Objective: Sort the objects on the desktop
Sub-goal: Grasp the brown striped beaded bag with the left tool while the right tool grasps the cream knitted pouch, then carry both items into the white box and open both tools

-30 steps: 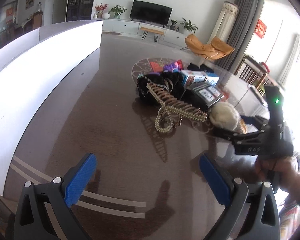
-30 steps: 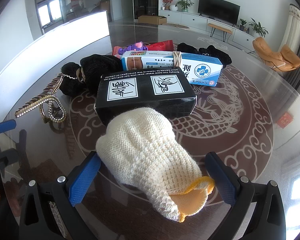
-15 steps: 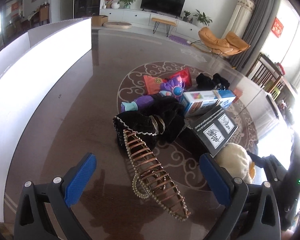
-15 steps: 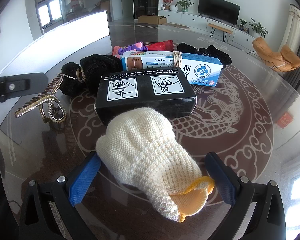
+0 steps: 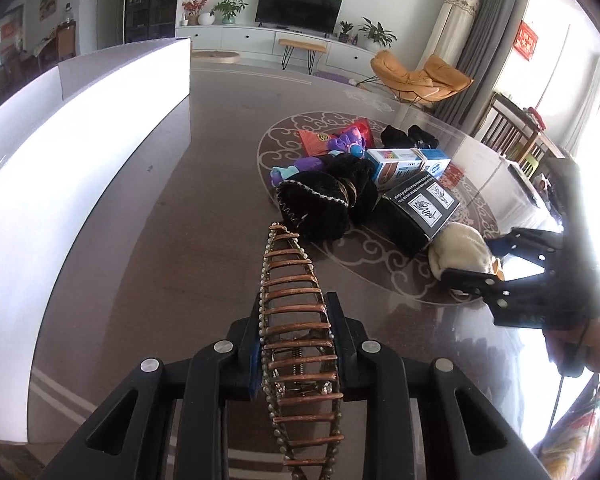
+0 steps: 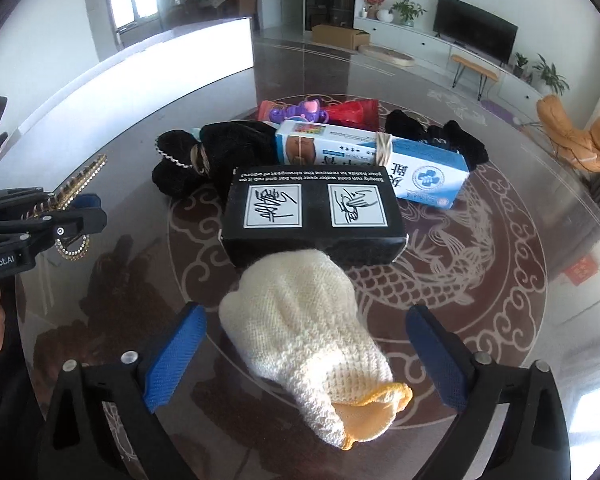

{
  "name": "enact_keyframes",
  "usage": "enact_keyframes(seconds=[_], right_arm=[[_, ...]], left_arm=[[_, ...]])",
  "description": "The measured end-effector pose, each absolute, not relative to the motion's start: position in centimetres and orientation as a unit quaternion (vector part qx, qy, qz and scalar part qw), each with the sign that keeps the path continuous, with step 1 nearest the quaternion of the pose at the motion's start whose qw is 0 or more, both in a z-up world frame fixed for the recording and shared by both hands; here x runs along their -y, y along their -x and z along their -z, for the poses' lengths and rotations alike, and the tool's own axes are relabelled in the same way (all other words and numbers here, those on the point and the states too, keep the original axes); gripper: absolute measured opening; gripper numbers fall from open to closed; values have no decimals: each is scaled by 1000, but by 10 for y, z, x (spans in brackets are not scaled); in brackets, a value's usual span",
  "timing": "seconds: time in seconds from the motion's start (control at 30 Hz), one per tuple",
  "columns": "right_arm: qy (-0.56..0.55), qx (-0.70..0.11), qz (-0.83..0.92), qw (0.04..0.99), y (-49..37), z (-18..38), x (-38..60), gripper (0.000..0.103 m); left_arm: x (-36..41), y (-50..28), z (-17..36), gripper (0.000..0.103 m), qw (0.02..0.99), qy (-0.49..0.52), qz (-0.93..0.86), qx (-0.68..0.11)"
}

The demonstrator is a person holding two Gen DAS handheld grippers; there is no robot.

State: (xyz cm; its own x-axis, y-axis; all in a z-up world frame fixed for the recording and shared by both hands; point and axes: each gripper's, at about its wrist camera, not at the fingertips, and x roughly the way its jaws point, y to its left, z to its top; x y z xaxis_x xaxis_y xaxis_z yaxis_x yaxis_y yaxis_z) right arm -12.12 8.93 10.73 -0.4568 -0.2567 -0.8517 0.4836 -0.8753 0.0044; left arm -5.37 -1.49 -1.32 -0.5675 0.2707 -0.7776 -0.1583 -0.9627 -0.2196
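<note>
A bronze beaded hair clip lies along the dark glass table. My left gripper is closing on it, and both pads press the clip's sides. The right wrist view shows that gripper at the left edge with the hair clip sticking out of it. A cream knitted mitt with a yellow cuff lies between the fingers of my right gripper. Its jaws are closing, but a gap remains between the blue pads and the mitt. In the left wrist view, the mitt and right gripper show at the right.
Behind the mitt sits a black box, then a blue-white carton, a black cloth bundle, a purple toy, a red packet and black socks. A white partition runs along the table's left side.
My left gripper came forward over the hair clip and its jaws went from wide open to gripping the clip. My right gripper's jaws narrowed around the mitt.
</note>
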Motion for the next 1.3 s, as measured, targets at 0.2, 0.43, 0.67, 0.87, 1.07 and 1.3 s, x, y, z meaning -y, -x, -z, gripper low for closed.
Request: enact_keyframes(seconds=[0.2, 0.43, 0.67, 0.87, 1.07, 1.3], right_arm=[[-503, -145, 825, 214, 121, -130, -69, 50], [-419, -124, 854, 282, 125, -227, 35, 50], [-341, -109, 852, 382, 146, -287, 209, 51], [-391, -148, 819, 393, 180, -228, 331, 52], [-436, -141, 820, 343, 205, -183, 356, 86], [-376, -76, 858, 343, 188, -218, 285, 92]], left_arm=[[55, 20, -34, 26, 128, 403, -899, 114], [153, 6, -113, 26, 74, 326, -927, 169], [266, 28, -103, 26, -33, 352, -914, 198], [294, 53, -51, 26, -67, 417, -883, 203], [288, 55, -35, 74, -90, 432, -879, 184], [251, 32, -72, 82, -73, 370, -911, 169]])
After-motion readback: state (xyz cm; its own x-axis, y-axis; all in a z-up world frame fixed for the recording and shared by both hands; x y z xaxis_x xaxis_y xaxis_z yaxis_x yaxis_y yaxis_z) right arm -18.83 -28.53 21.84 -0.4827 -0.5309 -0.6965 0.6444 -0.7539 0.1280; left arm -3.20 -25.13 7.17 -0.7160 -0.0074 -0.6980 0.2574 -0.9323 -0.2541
